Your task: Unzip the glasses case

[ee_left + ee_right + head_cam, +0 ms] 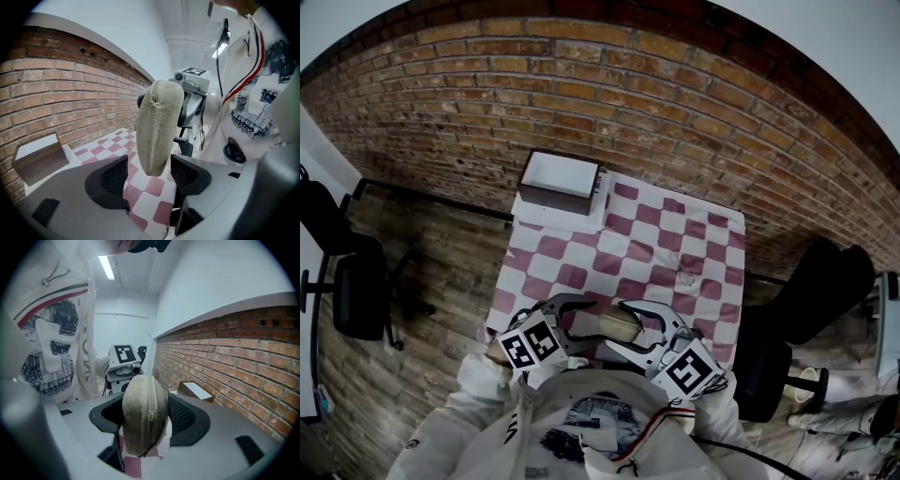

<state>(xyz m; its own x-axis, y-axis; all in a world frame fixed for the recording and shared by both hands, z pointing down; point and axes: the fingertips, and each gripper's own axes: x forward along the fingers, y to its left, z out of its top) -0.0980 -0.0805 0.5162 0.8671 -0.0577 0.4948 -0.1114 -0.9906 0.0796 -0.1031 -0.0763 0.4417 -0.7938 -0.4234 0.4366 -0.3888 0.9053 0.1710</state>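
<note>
A beige fabric glasses case (619,322) hangs in the air between my two grippers, over the near edge of the table. My right gripper (626,330) is shut on the case body (140,413), which fills the gap between its pads; the zipper (151,404) runs down the side facing the camera. My left gripper (596,322) holds the opposite end. In the left gripper view the narrow end of the case (157,126) sits between the left gripper (149,171) jaws, against the right-hand pad (185,176). The right gripper's marker cube (193,77) shows behind the case.
A pink-and-white checkered cloth (675,244) covers the table against a brick wall (609,84). A brown box with a white top (560,183) stands at the table's far left corner. A black chair (356,291) stands left of the table and another (825,281) right of it.
</note>
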